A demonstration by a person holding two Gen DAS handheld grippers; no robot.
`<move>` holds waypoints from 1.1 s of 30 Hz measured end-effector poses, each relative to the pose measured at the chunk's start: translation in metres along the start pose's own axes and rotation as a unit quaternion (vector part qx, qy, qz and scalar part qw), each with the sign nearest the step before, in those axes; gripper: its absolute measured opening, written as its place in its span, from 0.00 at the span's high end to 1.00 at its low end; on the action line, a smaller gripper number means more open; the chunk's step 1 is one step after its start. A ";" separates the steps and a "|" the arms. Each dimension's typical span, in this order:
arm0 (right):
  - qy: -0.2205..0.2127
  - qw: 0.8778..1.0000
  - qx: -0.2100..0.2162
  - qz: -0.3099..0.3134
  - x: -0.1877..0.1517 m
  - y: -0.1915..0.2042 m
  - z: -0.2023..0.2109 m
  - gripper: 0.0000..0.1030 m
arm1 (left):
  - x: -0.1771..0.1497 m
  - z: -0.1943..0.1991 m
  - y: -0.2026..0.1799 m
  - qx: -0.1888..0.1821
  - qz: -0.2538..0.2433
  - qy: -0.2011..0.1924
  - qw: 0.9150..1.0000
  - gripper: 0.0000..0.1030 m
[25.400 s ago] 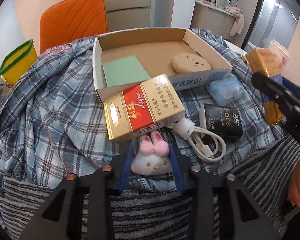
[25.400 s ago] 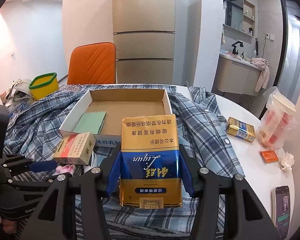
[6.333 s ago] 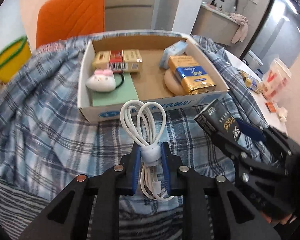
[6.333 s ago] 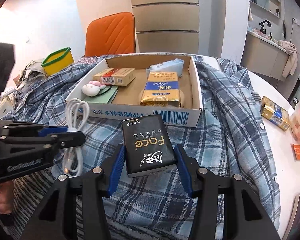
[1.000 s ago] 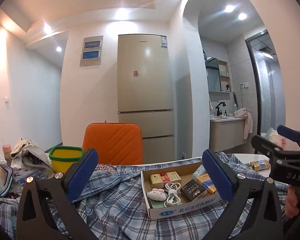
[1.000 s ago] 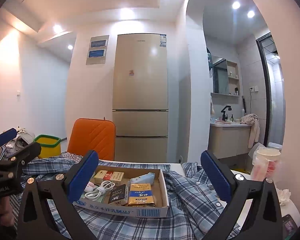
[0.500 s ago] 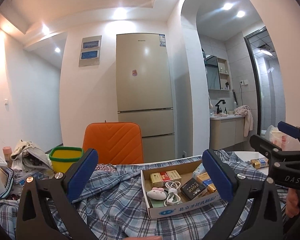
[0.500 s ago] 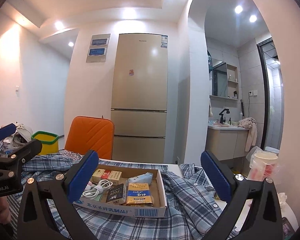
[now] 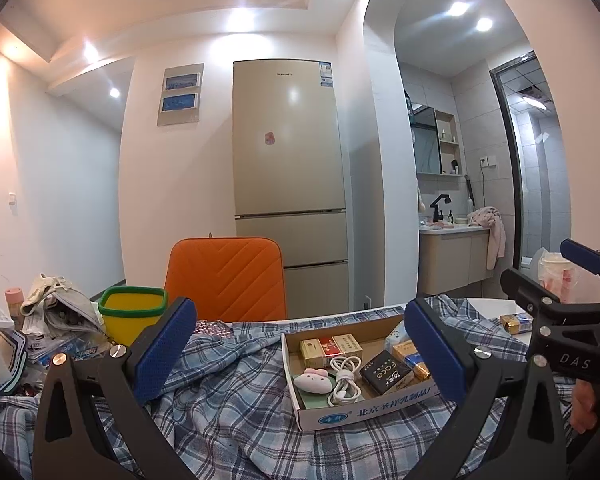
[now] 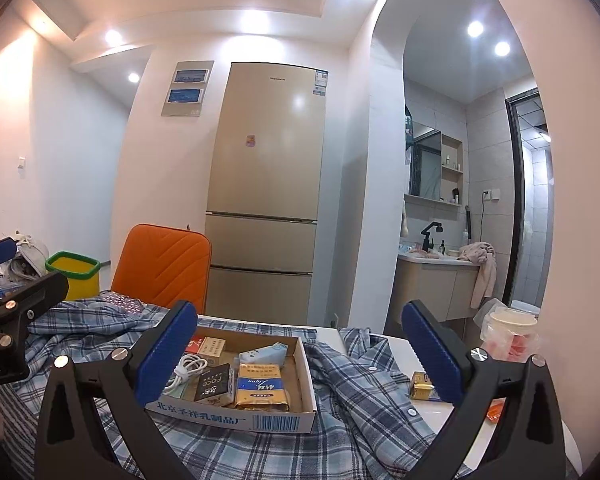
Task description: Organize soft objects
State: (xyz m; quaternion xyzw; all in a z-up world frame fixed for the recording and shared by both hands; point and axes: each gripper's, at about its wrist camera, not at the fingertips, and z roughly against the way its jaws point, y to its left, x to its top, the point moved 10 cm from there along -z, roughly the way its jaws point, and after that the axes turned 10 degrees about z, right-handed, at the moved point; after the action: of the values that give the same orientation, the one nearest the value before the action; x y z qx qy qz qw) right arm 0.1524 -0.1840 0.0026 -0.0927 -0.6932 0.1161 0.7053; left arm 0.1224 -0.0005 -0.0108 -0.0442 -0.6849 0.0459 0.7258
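At the bottom of the left wrist view, the left gripper [image 9: 300,354] stands with its blue pads spread wide and nothing between them. The right gripper [image 10: 299,354], along the bottom of its own view, is likewise released and empty; it also shows at the right edge of the left view, held by a hand [image 9: 588,402].

Just beyond the fingers, a plaid shirt [image 9: 236,408] covers the table. On it, in the lower centre of both frames, sits a shallow cardboard box [image 10: 236,418]. Inside lie a pink-eared plush toy [image 9: 315,381], a coiled white cable [image 9: 345,376] just beside it, a black tissue pack [image 9: 385,371], a gold and blue packet [image 10: 262,388], a red and gold carton [image 9: 330,346] at the back, and a light blue pouch [image 10: 263,352].

To the lower right of the right view, a small gold box [image 10: 422,387] rests on the bare tabletop, apart from the shirt.

Farther back stand an orange chair [image 9: 226,276], a yellow bin with a green rim [image 9: 133,312] at left, and a tall beige refrigerator [image 9: 288,168] in the centre.
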 end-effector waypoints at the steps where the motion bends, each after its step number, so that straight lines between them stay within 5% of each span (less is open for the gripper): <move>1: 0.000 1.000 0.000 0.000 0.000 0.000 0.000 0.00 | 0.000 0.000 0.000 0.000 0.001 0.001 1.000 0.00; 33: 0.004 1.000 0.003 0.000 -0.002 -0.002 -0.002 0.00 | 0.001 0.000 0.002 0.005 0.002 -0.005 1.000 0.00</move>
State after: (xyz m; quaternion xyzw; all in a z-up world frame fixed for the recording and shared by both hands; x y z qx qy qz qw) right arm 0.1544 -0.1859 0.0015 -0.0910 -0.6901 0.1175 0.7083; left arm 0.1221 0.0018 -0.0096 -0.0413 -0.6886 0.0511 0.7222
